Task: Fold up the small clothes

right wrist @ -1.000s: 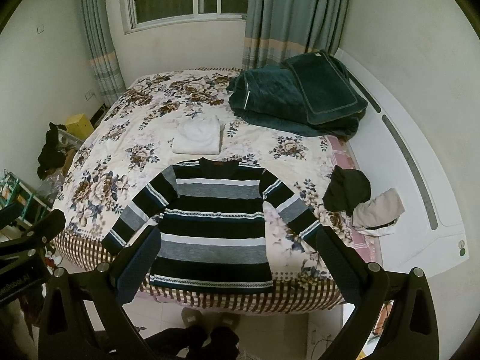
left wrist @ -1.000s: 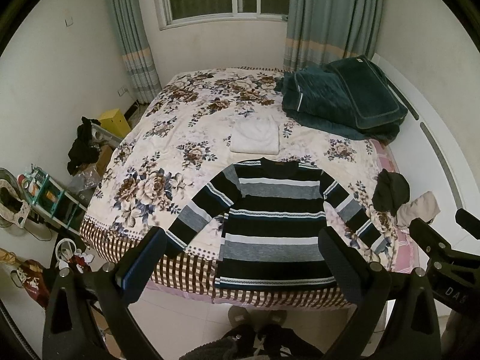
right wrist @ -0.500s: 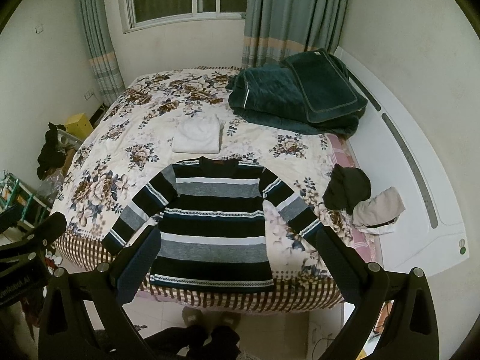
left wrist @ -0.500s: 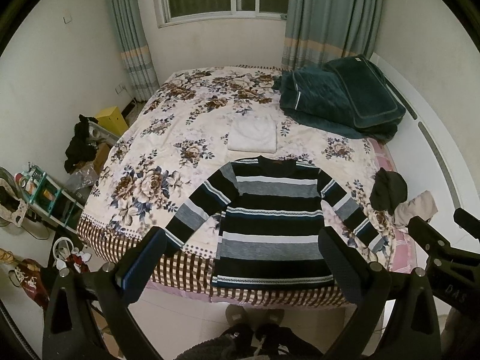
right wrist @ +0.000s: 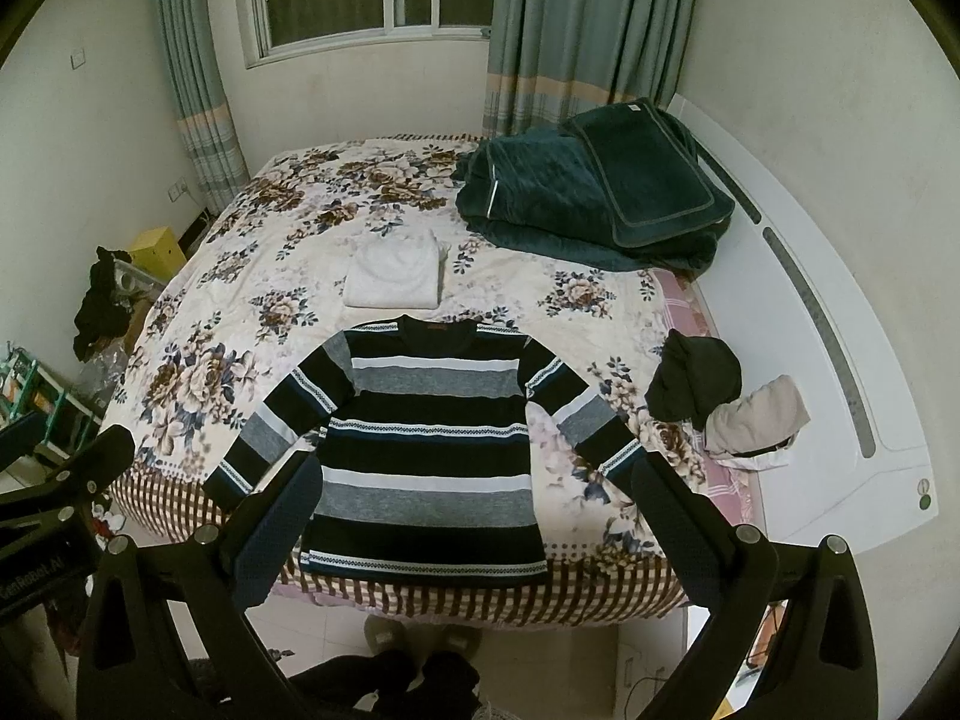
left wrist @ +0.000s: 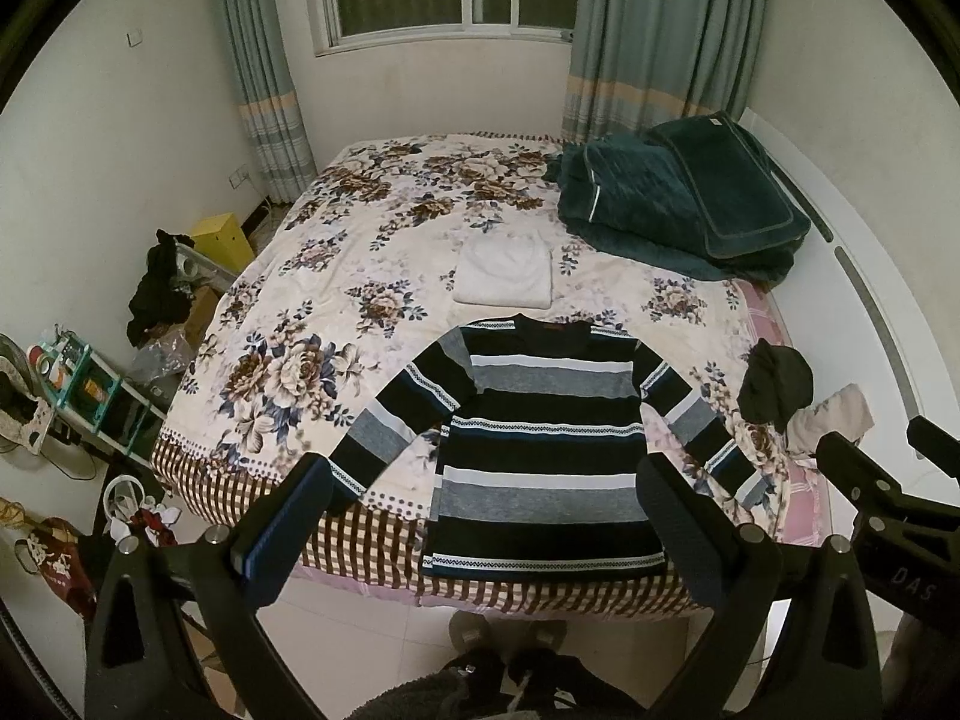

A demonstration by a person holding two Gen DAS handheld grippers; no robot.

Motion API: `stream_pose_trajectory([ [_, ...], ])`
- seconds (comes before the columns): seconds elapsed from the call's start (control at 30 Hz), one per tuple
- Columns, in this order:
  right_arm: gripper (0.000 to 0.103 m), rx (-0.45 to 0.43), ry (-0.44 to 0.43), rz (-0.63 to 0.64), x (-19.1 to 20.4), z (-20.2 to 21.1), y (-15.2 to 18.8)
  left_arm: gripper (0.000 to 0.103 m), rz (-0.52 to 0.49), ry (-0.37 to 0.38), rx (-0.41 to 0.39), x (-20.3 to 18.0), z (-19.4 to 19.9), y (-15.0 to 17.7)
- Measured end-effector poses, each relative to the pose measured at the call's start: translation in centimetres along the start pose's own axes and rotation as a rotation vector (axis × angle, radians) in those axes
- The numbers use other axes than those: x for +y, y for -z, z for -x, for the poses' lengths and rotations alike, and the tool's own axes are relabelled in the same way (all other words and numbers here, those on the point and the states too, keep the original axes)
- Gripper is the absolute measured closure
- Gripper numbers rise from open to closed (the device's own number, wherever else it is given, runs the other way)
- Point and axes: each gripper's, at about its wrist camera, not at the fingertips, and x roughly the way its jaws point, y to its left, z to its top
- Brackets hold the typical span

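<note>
Striped sweater (left wrist: pixel 540 456) spread flat, lower centre of frame, sleeves splayed, hem hanging over the bed (left wrist: pixel 336 276) edge. Soft knit, light, limp; likely to sag and drag rather than hold shape. Best taken at a cuff or shoulder seam, pinching a single layer. Left gripper (left wrist: pixel 480 516) released, jaws wide, clear of the fabric above the hem. Right gripper (right wrist: pixel 474 516) likewise released, empty. Folded white garment (left wrist: pixel 504 270) just beyond the collar; dark clothes (right wrist: pixel 696 384) at right.

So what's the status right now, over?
Left gripper open, empty. Right gripper open, empty. Striped sweater spread flat, unfolded, at bed edge. Nothing on it.
</note>
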Motion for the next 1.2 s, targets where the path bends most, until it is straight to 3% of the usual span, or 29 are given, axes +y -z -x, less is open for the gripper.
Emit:
stream_pose_trajectory([
  [0.6, 0.000, 0.001, 0.001, -0.002, 0.0, -0.1, 0.1, 0.000, 0.003, 0.010, -0.001, -0.8, -0.3, -0.2],
  [0.87, 0.000, 0.017, 0.008, -0.021, 0.1, -0.6, -0.1, 0.000, 0.006, 0.033, 0.019, 0.0, -2.4, -1.6],
  [1.03, 0.000, 0.051, -0.015, -0.071, -1.2, -3.5, -1.1, 0.000, 0.000, 0.030, 0.023, 0.4, -4.9, -2.3],
  [1.2, 0.000, 0.117, -0.036, -0.206, -5.3, -9.5, -0.8, 0.000, 0.012, -0.048, -0.083, 0.3, -9.5, -2.7],
])
